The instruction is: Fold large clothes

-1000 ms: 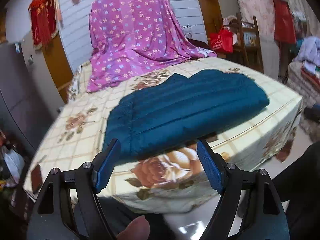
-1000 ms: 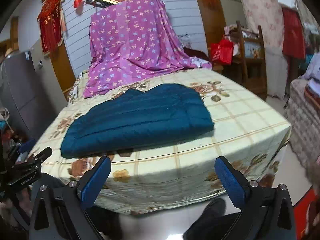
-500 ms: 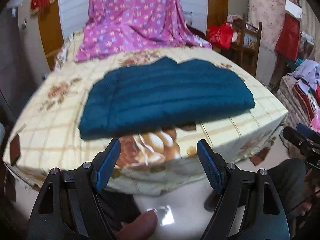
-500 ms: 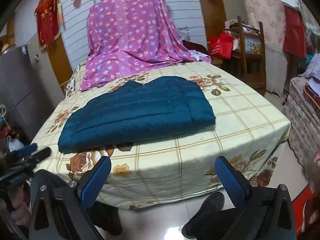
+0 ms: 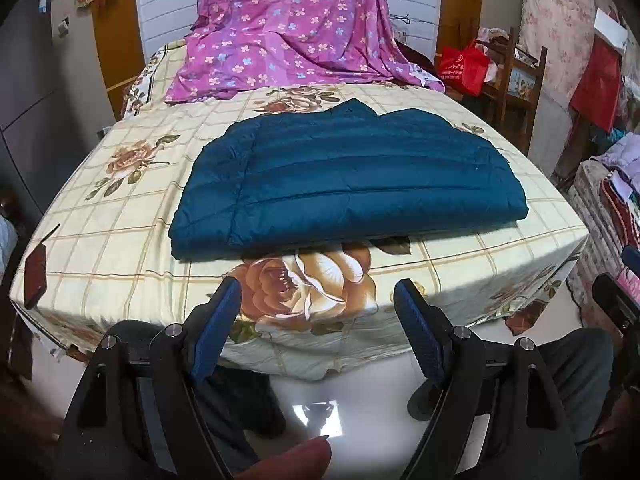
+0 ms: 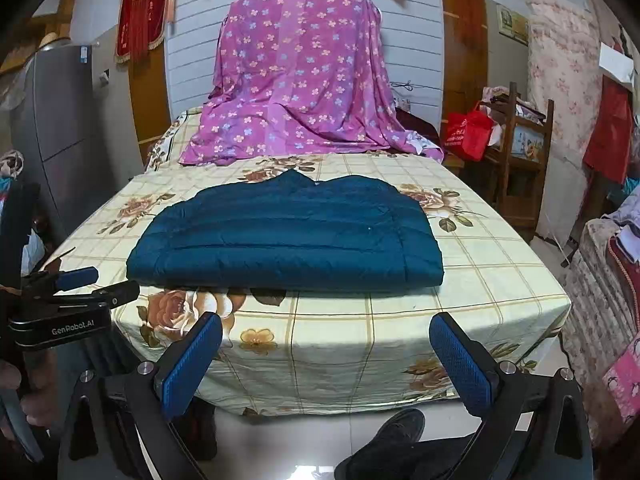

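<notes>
A dark teal quilted jacket (image 5: 344, 182) lies folded flat on the floral checked bedspread (image 5: 120, 208); it also shows in the right wrist view (image 6: 288, 236). My left gripper (image 5: 318, 304) is open and empty, held off the bed's front edge, short of the jacket. My right gripper (image 6: 326, 344) is open and empty, also in front of the bed's edge. The left gripper (image 6: 76, 288) shows at the left of the right wrist view.
A purple flowered sheet (image 6: 296, 80) drapes over something at the head of the bed. A wooden rack (image 6: 520, 152) with a red bag (image 6: 466, 130) stands at the right. A grey fridge (image 6: 52, 128) stands left. White tiled floor (image 5: 340, 400) and my legs lie below.
The left gripper's view has swung and levelled to face the bed squarely; the jacket now sits centred. The right gripper pulled back slightly. Both jaws stayed open; the jacket has not moved.
</notes>
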